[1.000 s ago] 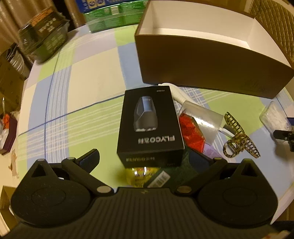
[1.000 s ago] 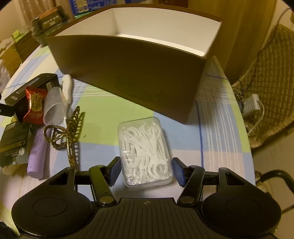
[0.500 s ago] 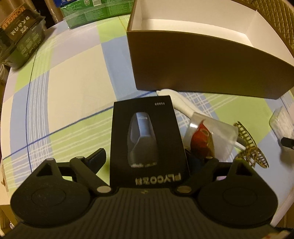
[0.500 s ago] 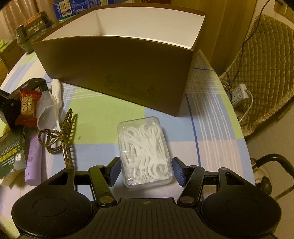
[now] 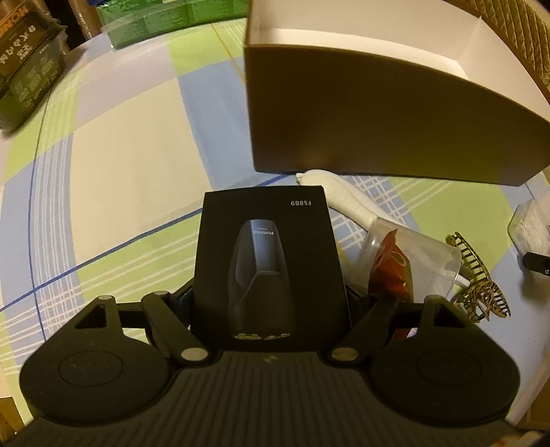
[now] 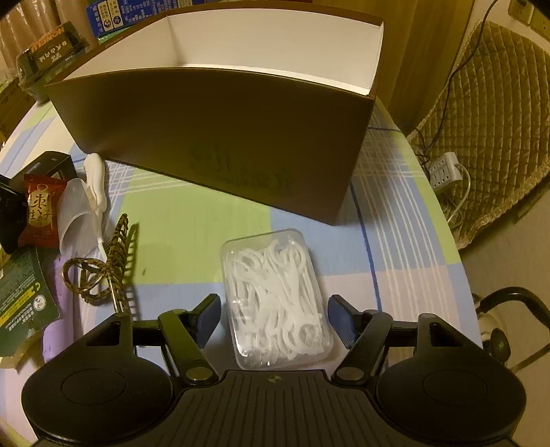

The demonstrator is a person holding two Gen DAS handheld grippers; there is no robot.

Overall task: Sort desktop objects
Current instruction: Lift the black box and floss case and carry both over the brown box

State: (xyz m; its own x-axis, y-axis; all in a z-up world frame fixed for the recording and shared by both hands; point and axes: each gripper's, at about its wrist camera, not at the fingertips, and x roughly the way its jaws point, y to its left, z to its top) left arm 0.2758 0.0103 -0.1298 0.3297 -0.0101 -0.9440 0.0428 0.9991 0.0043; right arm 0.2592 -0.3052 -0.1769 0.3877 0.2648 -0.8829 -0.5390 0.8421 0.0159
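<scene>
A black shaver box (image 5: pixel 268 254) lies between the jaws of my left gripper (image 5: pixel 271 302), which press its two sides. A clear case of white floss picks (image 6: pixel 275 295) lies on the checked tablecloth between the open jaws of my right gripper (image 6: pixel 275 316), with gaps on both sides. A big brown box (image 5: pixel 378 113) with a white inside stands open behind both; it also shows in the right wrist view (image 6: pixel 220 137). A red snack packet (image 5: pixel 392 268), a clear cup (image 5: pixel 422 261), a white tube (image 5: pixel 343 196) and a tortoiseshell hair claw (image 5: pixel 477 285) lie right of the shaver box.
A green packet (image 6: pixel 20 295) and a purple item (image 6: pixel 55 337) lie at the table's left edge in the right wrist view. Dark cartons (image 5: pixel 27 68) and a green box (image 5: pixel 165 17) stand at the far edge. A quilted chair (image 6: pixel 488 113) and power strip (image 6: pixel 443 168) are off the table's right.
My left gripper has moved forward over the shaver box and its jaws have closed in on the box's sides. My right gripper has stayed around the floss case, with the view shifting slightly.
</scene>
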